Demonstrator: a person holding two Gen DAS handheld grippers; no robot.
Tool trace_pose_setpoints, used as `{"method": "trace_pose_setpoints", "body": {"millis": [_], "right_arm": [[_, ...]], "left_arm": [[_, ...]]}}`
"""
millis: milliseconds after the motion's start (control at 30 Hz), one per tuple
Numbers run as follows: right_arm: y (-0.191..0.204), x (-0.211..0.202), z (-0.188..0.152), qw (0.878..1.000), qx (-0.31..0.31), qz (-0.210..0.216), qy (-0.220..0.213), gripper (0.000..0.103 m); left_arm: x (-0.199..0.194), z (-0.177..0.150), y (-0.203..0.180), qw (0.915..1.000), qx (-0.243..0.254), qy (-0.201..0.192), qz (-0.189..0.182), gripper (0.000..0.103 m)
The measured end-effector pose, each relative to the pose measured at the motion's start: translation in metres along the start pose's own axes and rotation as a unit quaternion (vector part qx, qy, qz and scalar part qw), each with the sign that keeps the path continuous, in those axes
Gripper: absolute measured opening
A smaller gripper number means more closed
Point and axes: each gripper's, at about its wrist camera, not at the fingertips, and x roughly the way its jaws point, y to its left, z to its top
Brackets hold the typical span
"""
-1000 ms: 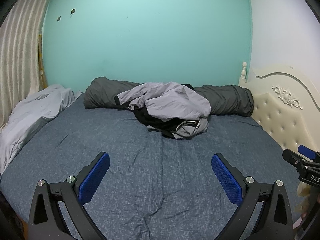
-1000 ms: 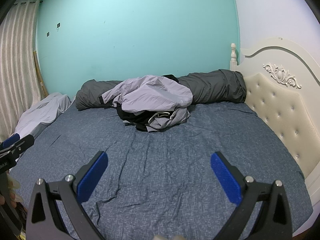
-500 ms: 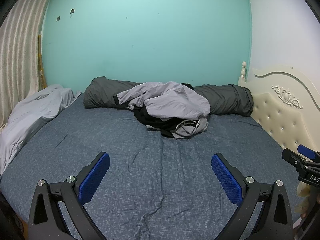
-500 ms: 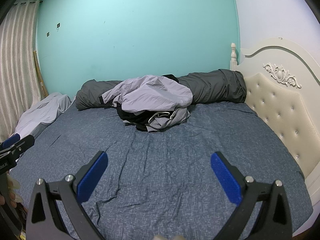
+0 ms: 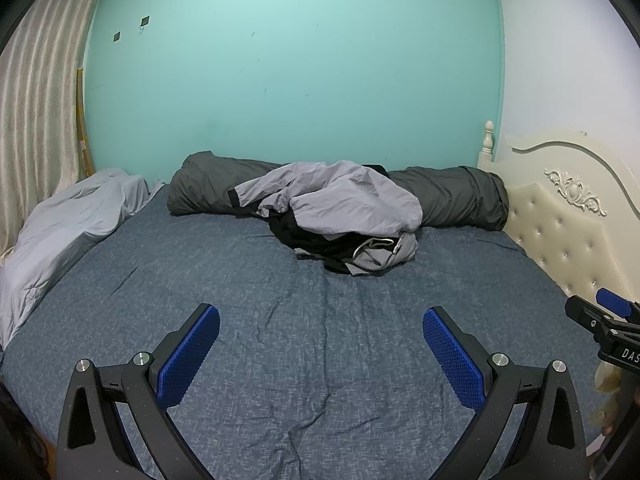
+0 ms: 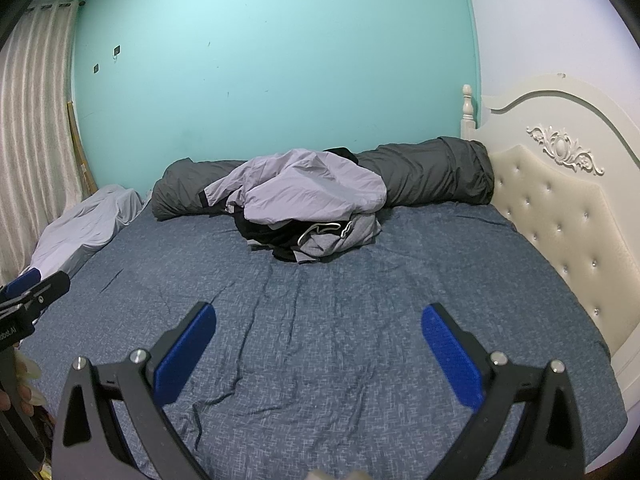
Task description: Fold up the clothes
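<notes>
Both claws hang above the near part of the bed [image 5: 320,360], and both have their blue-padded fingers wide apart with nothing between them. The left claw [image 5: 321,338] points toward the middle of the bed; the right claw [image 6: 319,336] is beside it and points the same way. In the left wrist view, a part of the right claw is seen at the right edge, and in the right wrist view a part of the left claw is seen at the left edge.

The pile of clothes [image 5: 344,216] lies on the far half of the bed, well apart from both claws. On top is a light grey jacket [image 6: 304,190] with a dark cuff. Under it are a black garment [image 5: 308,236] and a grey piece with a white drawstring [image 6: 336,236]. The pile leans against a long dark grey rolled duvet [image 5: 452,200] that runs along the turquoise wall [image 5: 296,64].

A crumpled light grey sheet [image 5: 68,224] lies at the left side of the bed, near the striped curtain [image 5: 36,92]. A cream tufted headboard [image 6: 560,208] stands on the right side. The blue bed sheet shows some wrinkles in front of the claws.
</notes>
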Motion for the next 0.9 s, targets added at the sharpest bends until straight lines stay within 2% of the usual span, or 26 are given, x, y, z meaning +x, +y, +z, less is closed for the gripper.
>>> {"method": "trace_pose_setpoints", "body": {"millis": [567, 900], "right_arm": [[0.002, 0.005, -0.002, 1.000, -0.005, 0.001, 0.003, 0.103], [0.009, 0.025, -0.001, 1.000, -0.027, -0.014, 0.003, 0.103]], "left_arm": [[0.007, 0.001, 0.007, 1.0000, -0.002, 0.002, 0.006, 0.103], [0.024, 0.000, 0.014, 1.0000, -0.002, -0.004, 0.008, 0.103]]}}
